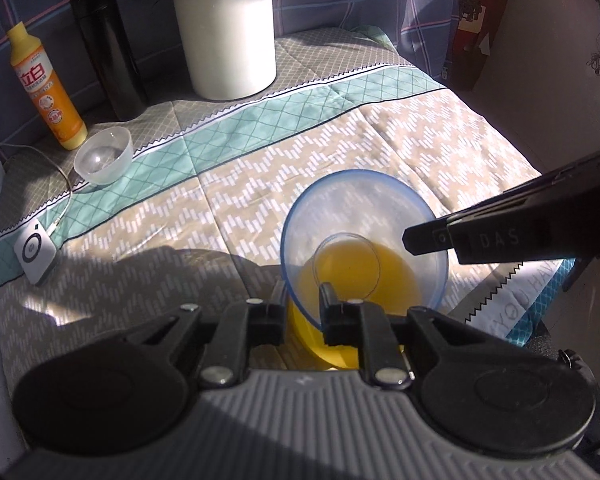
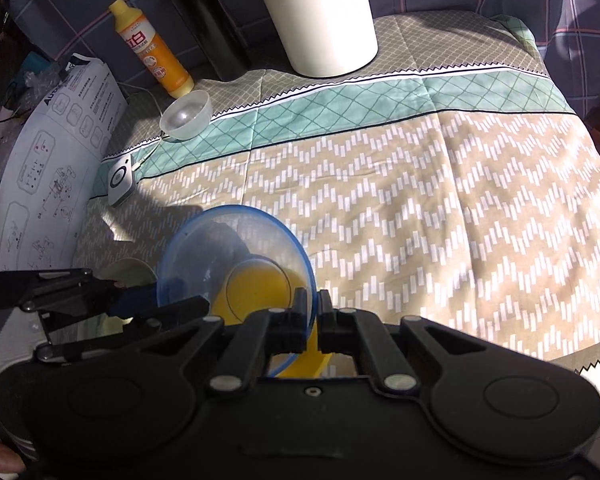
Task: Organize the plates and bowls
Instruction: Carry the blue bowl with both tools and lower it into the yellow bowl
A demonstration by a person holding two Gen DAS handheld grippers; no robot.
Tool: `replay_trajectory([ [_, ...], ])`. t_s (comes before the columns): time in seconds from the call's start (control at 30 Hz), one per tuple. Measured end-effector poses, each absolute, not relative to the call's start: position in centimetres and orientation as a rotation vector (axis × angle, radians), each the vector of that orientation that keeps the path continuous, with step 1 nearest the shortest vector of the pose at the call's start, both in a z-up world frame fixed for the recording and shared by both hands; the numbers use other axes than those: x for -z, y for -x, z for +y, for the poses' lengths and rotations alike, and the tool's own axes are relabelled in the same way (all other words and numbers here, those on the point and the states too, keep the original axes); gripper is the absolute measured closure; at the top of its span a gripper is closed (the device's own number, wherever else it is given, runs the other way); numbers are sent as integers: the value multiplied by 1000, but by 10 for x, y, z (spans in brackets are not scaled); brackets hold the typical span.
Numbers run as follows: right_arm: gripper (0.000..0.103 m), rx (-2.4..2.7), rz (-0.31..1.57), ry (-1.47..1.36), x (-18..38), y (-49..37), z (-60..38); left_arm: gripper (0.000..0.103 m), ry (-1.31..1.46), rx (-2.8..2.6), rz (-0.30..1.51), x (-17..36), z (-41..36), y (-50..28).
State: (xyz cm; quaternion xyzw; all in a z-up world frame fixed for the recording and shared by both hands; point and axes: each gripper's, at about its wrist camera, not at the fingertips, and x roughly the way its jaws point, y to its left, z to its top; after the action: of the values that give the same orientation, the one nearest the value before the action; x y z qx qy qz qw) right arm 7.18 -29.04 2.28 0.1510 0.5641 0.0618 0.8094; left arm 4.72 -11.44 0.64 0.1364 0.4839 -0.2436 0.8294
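Observation:
A translucent blue-rimmed bowl [image 1: 364, 216] sits tilted over a yellow plate or bowl [image 1: 336, 344] near the cloth's front edge. My left gripper [image 1: 304, 300] is shut on the blue bowl's near rim. In the right wrist view my right gripper [image 2: 311, 300] is shut on the other side of the same blue bowl [image 2: 236, 256], with the yellow piece [image 2: 300, 360] under it. A small clear bowl [image 1: 103, 155] stands apart at the back left; it also shows in the right wrist view [image 2: 186, 115].
A large white jug [image 1: 226, 28], a black flask [image 1: 108, 48] and an orange detergent bottle [image 1: 46, 88] stand along the back. A white device with cable [image 1: 36, 252] lies at left. A printed instruction sheet [image 2: 48, 176] stands at the left edge.

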Motion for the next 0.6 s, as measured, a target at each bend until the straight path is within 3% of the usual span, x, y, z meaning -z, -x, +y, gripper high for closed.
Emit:
replay_trajectory([
  [0.6,96,-130,1272,-278,-1,-73,-285,84,-346,510,1091,23,-122,-49],
])
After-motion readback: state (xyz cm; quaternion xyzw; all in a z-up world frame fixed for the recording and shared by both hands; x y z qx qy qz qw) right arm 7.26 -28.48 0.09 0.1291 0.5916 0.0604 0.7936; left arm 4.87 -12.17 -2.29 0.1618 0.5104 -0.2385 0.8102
